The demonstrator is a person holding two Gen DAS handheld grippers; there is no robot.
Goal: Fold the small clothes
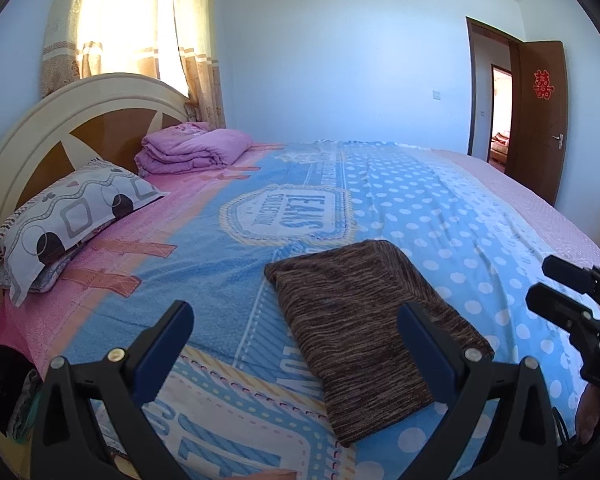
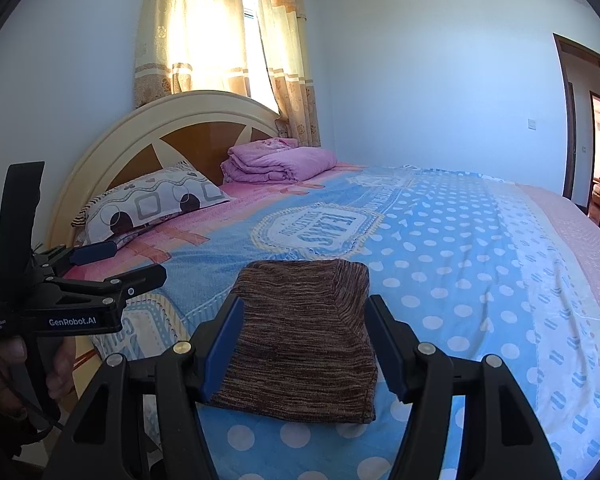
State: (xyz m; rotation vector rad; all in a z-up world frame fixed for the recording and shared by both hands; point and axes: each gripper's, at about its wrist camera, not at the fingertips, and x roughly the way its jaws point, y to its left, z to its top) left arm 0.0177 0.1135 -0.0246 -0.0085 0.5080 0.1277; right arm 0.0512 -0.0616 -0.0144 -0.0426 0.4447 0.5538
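Observation:
A brown knitted garment (image 1: 363,320) (image 2: 311,340) lies folded into a flat rectangle on the blue dotted bedspread (image 1: 439,216) (image 2: 459,264), near the bed's front edge. My left gripper (image 1: 294,314) (image 2: 134,262) hovers open just left of the garment, with nothing between its fingers. My right gripper (image 2: 304,304) (image 1: 539,282) is open too. It hangs in front of and above the garment without touching it, and the cloth shows through the gap between its blue pads. A hand (image 2: 60,372) holds the left gripper's handle.
A patterned pillow (image 1: 68,220) (image 2: 148,204) and a folded pink quilt (image 1: 192,148) (image 2: 280,162) lie by the headboard (image 1: 40,132). Dark clothes (image 1: 0,380) hang at the bed's left edge. A brown door (image 1: 539,120) stands open at the far right.

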